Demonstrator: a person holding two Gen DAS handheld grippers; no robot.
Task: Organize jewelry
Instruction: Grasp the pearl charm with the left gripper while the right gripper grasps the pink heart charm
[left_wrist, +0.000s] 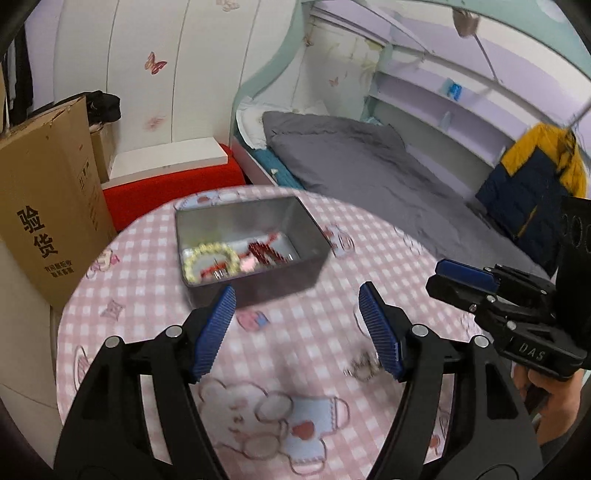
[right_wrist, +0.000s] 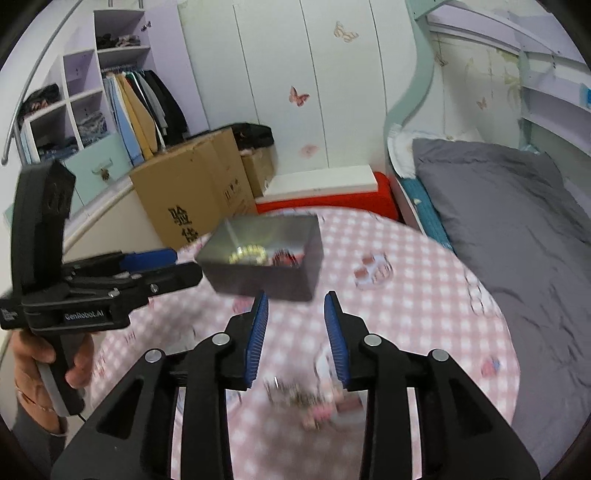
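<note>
A grey rectangular metal tin (left_wrist: 255, 251) sits open near the centre of the left wrist view, on a round surface covered by a pink-and-white checked cloth with cartoon bears (left_wrist: 295, 332). Inside the tin lie a pale yellow-white beaded bracelet (left_wrist: 210, 260), towards its lower left, and a cluster of red pieces (left_wrist: 264, 251) to the right of it; blur hides their finer detail. The left gripper (left_wrist: 297, 328) fills the lower part of that frame, its blue ribbed fingers (left_wrist: 216, 332) spread wide with nothing between them. Just beside the inner edge of its right-hand finger, a small silvery metallic piece of jewelry (left_wrist: 364, 365) lies on the cloth, too blurred to identify. In the right wrist view the right gripper (right_wrist: 297, 338) occupies the lower centre, its fingers parted and empty above a blurred little heap of silvery and pink jewelry (right_wrist: 306, 400) on the cloth. The tin appears just above the fingertips there.
</note>
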